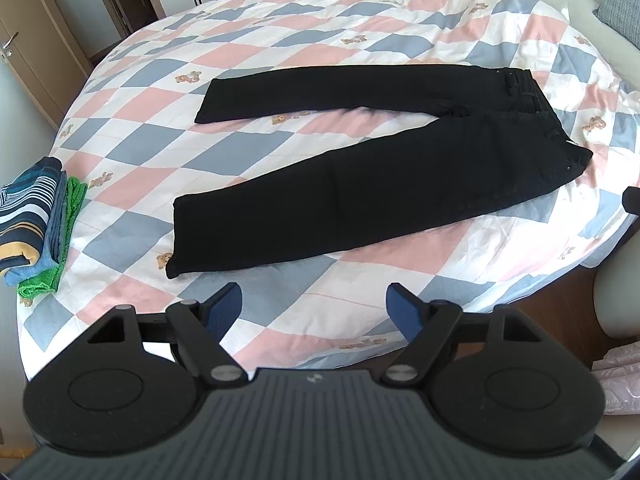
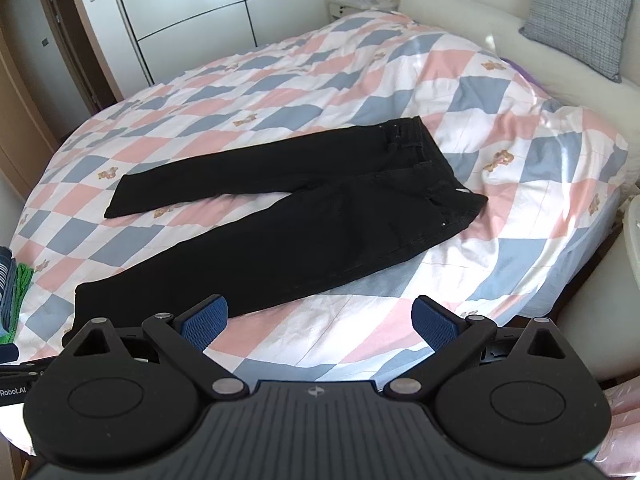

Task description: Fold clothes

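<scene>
Black trousers [image 1: 360,168] lie flat (legs splayed) on the checked quilt [image 1: 320,32], left gripper [image 1: 314,312] and right gripper [image 2: 320,320] both spread wide, empty.

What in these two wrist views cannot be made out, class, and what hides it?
- Folded stack of striped, blue and green cloths: cut by the left edge in both views.
- Near cuff of the black trousers: behind the right tongs in the right view.
- Small metal stud near the waistband: too small to identify.
</scene>
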`<action>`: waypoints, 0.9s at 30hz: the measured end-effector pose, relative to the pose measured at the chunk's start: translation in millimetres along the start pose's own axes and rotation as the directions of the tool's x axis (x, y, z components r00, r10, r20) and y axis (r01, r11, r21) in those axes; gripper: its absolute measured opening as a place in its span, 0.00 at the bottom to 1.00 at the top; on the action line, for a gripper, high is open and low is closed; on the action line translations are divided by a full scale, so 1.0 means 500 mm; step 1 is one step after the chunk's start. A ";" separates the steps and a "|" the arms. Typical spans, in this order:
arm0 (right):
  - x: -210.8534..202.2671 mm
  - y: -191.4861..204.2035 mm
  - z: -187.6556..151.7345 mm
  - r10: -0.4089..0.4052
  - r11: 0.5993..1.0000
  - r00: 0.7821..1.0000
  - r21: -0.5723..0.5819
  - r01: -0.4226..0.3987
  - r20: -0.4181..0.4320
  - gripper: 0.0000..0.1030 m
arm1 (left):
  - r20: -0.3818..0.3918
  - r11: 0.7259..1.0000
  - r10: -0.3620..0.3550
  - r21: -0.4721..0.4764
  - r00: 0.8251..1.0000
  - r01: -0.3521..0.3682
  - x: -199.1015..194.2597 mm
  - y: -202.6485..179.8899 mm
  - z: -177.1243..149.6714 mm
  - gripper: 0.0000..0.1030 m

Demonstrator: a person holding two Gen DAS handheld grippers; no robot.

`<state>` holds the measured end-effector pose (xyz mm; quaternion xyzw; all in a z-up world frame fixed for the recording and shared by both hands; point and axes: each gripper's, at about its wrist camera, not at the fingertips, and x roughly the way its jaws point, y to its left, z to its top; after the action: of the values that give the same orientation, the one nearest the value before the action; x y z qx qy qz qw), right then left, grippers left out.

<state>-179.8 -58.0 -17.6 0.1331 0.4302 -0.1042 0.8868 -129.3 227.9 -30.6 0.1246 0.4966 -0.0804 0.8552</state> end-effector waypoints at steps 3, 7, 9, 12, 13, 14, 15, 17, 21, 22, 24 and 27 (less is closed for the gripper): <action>0.005 -0.004 -0.001 -0.036 0.999 0.999 0.010 0.036 -0.009 0.98 | 0.001 1.000 0.007 0.006 1.000 -0.007 0.004 0.000 0.002 0.78; 0.012 -0.017 -0.001 -0.055 0.998 0.998 0.035 0.055 -0.012 0.98 | 0.000 1.000 0.010 0.019 1.000 -0.010 0.008 0.002 0.005 0.79; 0.014 -0.023 0.000 -0.049 0.997 0.999 0.051 0.050 -0.015 0.98 | -0.004 1.000 0.016 0.027 1.000 -0.016 0.009 0.000 0.006 0.79; 0.024 -0.028 0.003 -0.044 0.998 0.999 0.051 0.046 -0.028 0.98 | -0.015 0.999 0.026 0.029 1.000 -0.025 0.016 -0.001 0.011 0.79; 0.028 -0.029 0.005 -0.043 0.998 0.999 0.048 0.044 -0.032 0.98 | -0.019 0.999 0.029 0.027 0.999 -0.029 0.018 -0.001 0.012 0.79; 0.033 -0.030 0.008 -0.041 0.998 0.998 0.046 0.043 -0.038 0.98 | -0.023 0.999 0.032 0.023 0.999 -0.032 0.020 -0.002 0.014 0.79; 0.038 -0.032 0.012 -0.037 0.998 0.998 0.044 0.039 -0.044 0.98 | -0.026 0.999 0.036 0.019 0.999 -0.035 0.021 -0.002 0.016 0.79; 0.047 -0.034 0.020 -0.029 0.999 0.998 0.035 0.031 -0.054 0.98 | -0.032 0.999 0.045 0.012 0.998 -0.045 0.022 -0.004 0.020 0.79; 0.065 -0.034 0.042 -0.013 1.000 0.997 0.003 0.013 -0.074 0.98 | -0.044 0.998 0.066 -0.015 0.997 -0.066 0.025 -0.002 0.032 0.79; 0.070 -0.037 0.050 -0.008 1.000 0.997 -0.008 0.008 -0.078 0.98 | -0.048 0.997 0.072 -0.025 0.996 -0.073 0.027 -0.001 0.036 0.80; 0.080 -0.047 0.064 -0.004 1.000 0.996 -0.030 0.001 -0.085 0.98 | -0.060 0.995 0.084 -0.047 0.995 -0.087 0.032 -0.002 0.043 0.81; 0.097 -0.066 0.084 0.001 0.999 0.995 -0.053 -0.007 -0.099 0.98 | -0.083 0.991 0.102 -0.073 0.991 -0.109 0.044 -0.008 0.051 0.81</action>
<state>-129.5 -106.1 -35.9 0.1152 0.4760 -0.0841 0.8678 -98.2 216.5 -38.1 0.1208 0.5254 -0.0108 0.8422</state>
